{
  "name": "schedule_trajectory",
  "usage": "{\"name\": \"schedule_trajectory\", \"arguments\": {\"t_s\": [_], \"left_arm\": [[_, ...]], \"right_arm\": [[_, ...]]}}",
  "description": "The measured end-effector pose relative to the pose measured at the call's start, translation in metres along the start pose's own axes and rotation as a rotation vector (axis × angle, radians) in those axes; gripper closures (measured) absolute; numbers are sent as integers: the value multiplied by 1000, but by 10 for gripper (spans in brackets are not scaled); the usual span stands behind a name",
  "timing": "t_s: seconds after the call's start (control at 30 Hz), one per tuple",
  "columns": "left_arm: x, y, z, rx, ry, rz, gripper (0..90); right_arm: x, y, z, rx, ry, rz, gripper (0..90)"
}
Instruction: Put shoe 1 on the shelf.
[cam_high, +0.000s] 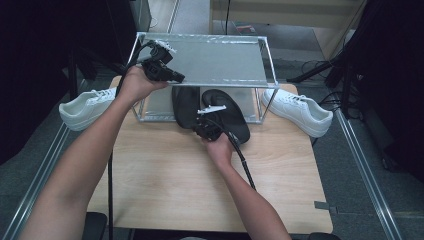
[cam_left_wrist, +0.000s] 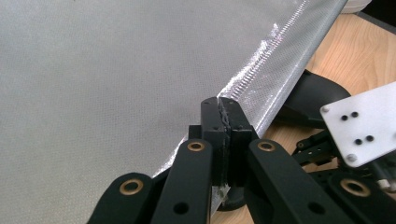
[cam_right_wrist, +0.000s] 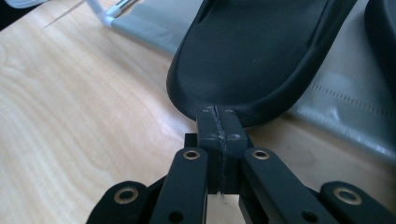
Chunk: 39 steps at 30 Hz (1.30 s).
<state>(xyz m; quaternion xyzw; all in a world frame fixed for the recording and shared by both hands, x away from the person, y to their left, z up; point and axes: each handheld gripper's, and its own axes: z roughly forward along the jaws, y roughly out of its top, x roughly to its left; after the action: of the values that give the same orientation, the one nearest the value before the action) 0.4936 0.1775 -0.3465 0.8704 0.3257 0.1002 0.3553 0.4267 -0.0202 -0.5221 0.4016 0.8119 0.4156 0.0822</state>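
**Slipper nudged under the rack, heel end first in line**

The right tool (cam_right_wrist: 218, 122) has its jaws pressed flat together with nothing between them, and the closed tip sits against the heel rim of the left black slipper (cam_right_wrist: 261, 56). This looks like a push, not a pick-up: the slipper lies partly under the shoe rack (cam_high: 200, 60), heel still out on the desk (cam_high: 200, 185). A second black slipper (cam_high: 232, 117) lies just beside it, also half under the lower shelf. The left tool (cam_left_wrist: 223, 109) is likewise closed on nothing, its tip resting at the front edge of the rack's top mesh shelf, apparently steadying the frame. Next, the right tool should keep square to the heel and push straight. White sneakers (cam_high: 85, 107) (cam_high: 300, 110) flank the rack, well apart from the work.
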Motion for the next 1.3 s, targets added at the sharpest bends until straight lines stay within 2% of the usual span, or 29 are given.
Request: {"name": "schedule_trajectory", "arguments": {"t_s": [0.43,0.53,0.63,0.73,0.93,1.23,1.3], "left_arm": [[5,-4,1,-34,-28,-31,900],[5,-5,1,-35,-28,-32,900],[4,-5,1,-35,-27,-32,900],[4,-5,0,-34,-25,-32,900],[5,-5,1,-37,-28,-38,900],[5,-5,1,-39,-30,-39,900],[5,-5,1,-39,-29,-40,900]], "right_arm": [[-2,15,18,8,-19,26,900],[-4,16,20,2,-7,39,900],[-4,15,19,24,-8,47,900],[-4,13,14,10,18,50,900],[-3,8,-3,-3,23,3,900],[-12,-9,-40,-28,43,-4,900],[-13,-11,-43,-29,42,-7,900]]}}
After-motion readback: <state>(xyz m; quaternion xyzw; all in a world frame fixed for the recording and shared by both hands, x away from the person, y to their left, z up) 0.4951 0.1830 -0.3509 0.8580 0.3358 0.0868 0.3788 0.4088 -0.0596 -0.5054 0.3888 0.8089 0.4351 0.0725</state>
